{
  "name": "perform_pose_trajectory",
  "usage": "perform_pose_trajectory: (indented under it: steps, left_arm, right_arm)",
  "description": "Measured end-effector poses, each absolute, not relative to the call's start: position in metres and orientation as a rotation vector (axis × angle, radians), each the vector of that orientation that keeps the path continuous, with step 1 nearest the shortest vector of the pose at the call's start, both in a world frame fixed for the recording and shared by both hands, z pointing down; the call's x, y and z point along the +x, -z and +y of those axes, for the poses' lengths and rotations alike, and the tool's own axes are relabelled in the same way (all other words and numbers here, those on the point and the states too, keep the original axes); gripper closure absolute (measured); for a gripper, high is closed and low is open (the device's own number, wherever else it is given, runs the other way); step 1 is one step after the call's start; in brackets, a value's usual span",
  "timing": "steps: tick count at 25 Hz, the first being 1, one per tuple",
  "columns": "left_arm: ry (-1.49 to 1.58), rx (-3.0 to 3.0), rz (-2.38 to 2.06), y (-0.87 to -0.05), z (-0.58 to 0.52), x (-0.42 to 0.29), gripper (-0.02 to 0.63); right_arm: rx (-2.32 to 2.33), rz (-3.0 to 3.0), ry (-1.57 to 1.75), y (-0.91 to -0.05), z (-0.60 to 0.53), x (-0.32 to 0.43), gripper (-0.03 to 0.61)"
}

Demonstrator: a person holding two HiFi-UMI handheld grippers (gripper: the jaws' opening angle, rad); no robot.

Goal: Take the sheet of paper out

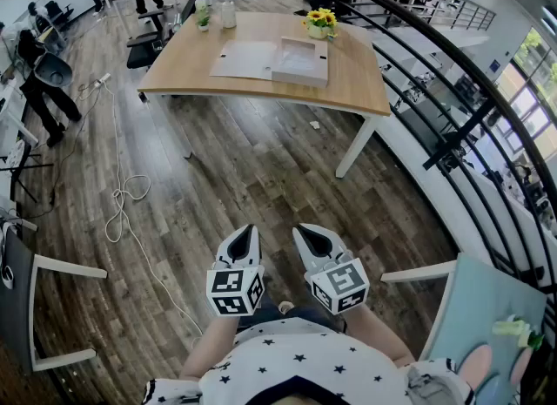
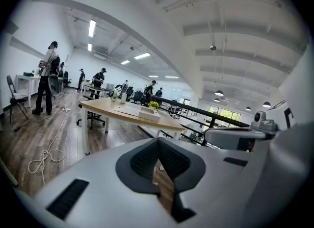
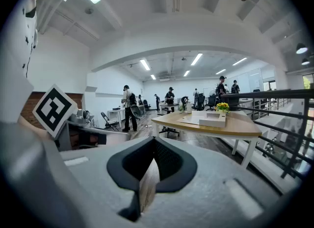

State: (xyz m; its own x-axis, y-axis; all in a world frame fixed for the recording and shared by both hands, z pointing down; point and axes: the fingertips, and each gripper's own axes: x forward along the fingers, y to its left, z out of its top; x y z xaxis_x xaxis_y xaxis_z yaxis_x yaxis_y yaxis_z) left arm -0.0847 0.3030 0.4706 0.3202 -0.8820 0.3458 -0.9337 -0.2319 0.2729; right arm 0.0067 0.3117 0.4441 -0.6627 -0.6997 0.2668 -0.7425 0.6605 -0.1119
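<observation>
Your left gripper point(image 1: 248, 232) and right gripper point(image 1: 306, 234) fingers are closed, empty; the flat white paper sheet point(image 1: 243, 60) at 12 o'clock is likely light, floppy: pinch its free edge.

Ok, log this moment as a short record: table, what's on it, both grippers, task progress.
table: light wooden table on white legs, across the floor from the person
on it: shallow white rectangular box; flat pale sheet beside it, on its left in the head view; pot of yellow flowers
left gripper: shut, empty
right gripper: shut, empty
task: not begun
</observation>
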Motion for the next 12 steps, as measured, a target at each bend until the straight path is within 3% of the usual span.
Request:
perform_pose_trajectory:
  steps: [12]
  left_arm:
    - [-0.126,2.18,-1.695,-0.445,0.357,-0.105,0.611]
  right_arm:
    - [1.185,-2.698,-0.243,-0.428,0.369,0.017,0.572]
